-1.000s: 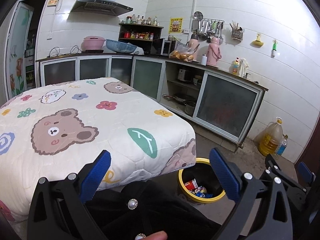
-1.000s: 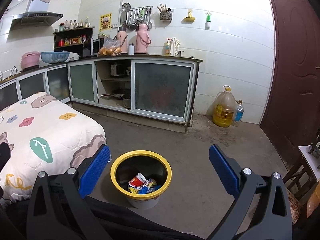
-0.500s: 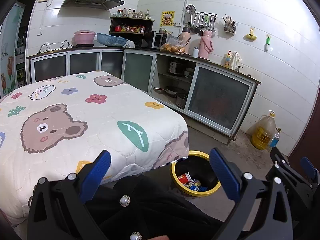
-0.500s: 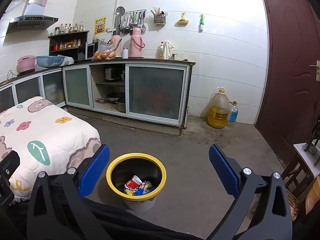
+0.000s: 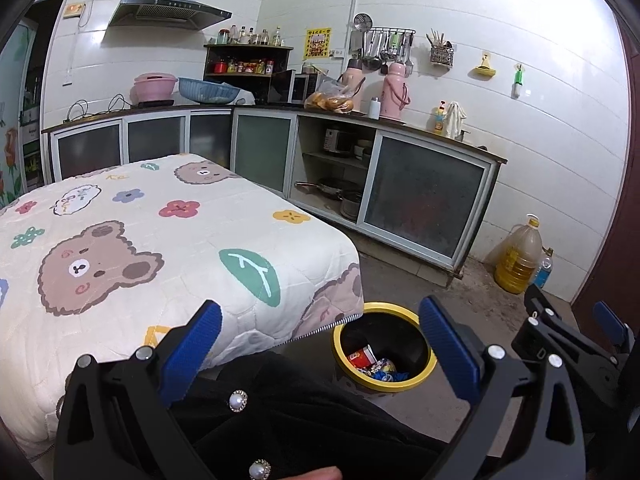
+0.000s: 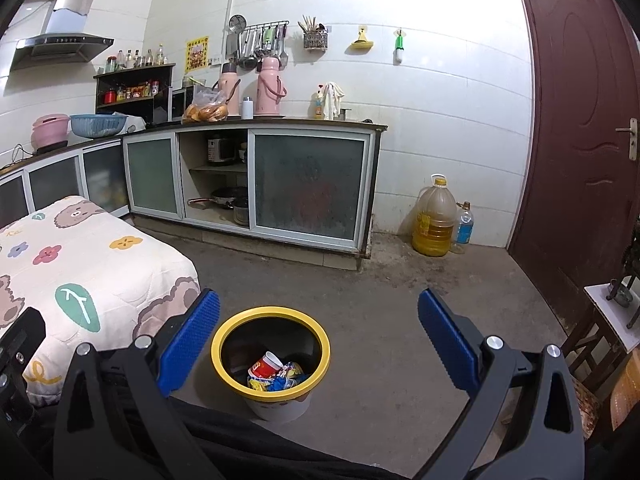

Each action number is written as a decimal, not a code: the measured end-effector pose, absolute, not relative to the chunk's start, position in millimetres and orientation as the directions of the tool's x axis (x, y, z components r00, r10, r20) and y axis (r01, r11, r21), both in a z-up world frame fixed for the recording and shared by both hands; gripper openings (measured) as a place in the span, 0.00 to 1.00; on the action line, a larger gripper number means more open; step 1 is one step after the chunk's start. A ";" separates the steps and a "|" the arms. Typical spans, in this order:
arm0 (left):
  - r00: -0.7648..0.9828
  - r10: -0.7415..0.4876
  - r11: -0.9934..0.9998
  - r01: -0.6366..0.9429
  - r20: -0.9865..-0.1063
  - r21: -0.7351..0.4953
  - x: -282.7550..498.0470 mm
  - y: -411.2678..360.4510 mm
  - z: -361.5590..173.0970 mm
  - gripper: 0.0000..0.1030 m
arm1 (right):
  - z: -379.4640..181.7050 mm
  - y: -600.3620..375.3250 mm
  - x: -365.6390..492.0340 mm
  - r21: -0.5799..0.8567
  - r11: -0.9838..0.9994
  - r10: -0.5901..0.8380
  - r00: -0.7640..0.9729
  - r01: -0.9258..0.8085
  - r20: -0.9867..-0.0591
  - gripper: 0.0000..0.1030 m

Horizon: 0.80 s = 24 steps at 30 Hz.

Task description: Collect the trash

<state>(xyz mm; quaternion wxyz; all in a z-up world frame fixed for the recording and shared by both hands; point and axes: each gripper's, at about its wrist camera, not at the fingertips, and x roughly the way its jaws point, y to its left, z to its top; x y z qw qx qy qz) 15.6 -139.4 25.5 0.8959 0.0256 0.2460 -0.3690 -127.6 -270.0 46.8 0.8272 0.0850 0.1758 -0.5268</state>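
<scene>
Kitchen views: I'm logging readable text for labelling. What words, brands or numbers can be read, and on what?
None can be read.
Yellow wall poster: print too small.
Red cup in the bin: marks blurred.
Oil jug label: blurred.
Small bottle label: blurred.

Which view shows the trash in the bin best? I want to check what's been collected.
The right wrist view: the yellow-rimmed bin sits unobstructed, with the red cup and wrappers visible. In the left wrist view the bin is farther, partly hidden by the left gripper finger.
</scene>
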 end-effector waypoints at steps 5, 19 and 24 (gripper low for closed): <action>0.609 -0.628 0.742 0.656 -0.484 -0.138 19.9 -140.8 22.1 0.92 | 47.0 -270.6 -127.6 -0.045 0.440 -0.838 0.391 0.897 -0.381 0.92; 0.618 -0.614 0.750 0.652 -0.492 -0.116 17.3 -144.5 21.3 0.92 | 45.4 -277.5 -126.1 -0.043 0.442 -0.829 0.390 0.896 -0.401 0.92; 0.614 -0.611 0.752 0.647 -0.499 -0.125 17.7 -144.5 20.3 0.92 | 44.2 -277.6 -125.5 -0.045 0.445 -0.828 0.392 0.894 -0.402 0.92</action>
